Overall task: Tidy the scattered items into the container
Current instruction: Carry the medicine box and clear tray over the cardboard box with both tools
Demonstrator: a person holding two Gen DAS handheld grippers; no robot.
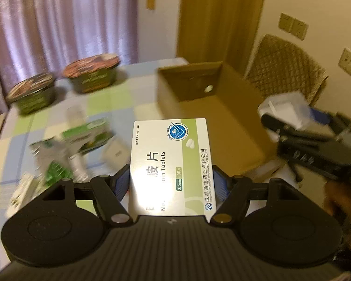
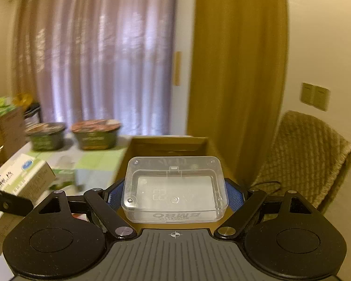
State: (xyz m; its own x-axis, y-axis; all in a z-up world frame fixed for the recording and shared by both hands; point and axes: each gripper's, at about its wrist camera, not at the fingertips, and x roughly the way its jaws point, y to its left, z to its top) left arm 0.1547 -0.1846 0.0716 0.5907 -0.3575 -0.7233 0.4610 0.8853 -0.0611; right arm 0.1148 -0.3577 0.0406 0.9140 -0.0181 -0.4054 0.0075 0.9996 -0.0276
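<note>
My left gripper (image 1: 172, 183) is shut on a white and green tablet box (image 1: 170, 164), held above the checked tablecloth just short of the open cardboard box (image 1: 222, 117). My right gripper (image 2: 175, 194) is shut on a clear plastic case (image 2: 175, 187), raised over the near end of the cardboard box (image 2: 166, 144). In the left wrist view the right gripper (image 1: 292, 126) shows at the right, over the box's right side, with the clear case (image 1: 285, 107) in it. The tablet box (image 2: 23, 178) appears at the left of the right wrist view.
Green and white packets and a small bottle (image 1: 77, 145) lie scattered, blurred, on the tablecloth (image 1: 110, 103) left of the cardboard box. Two lidded noodle bowls (image 1: 91, 73) (image 1: 32, 93) stand at the back. A chair with a woven cover (image 2: 304, 161) is at the right, by the wall.
</note>
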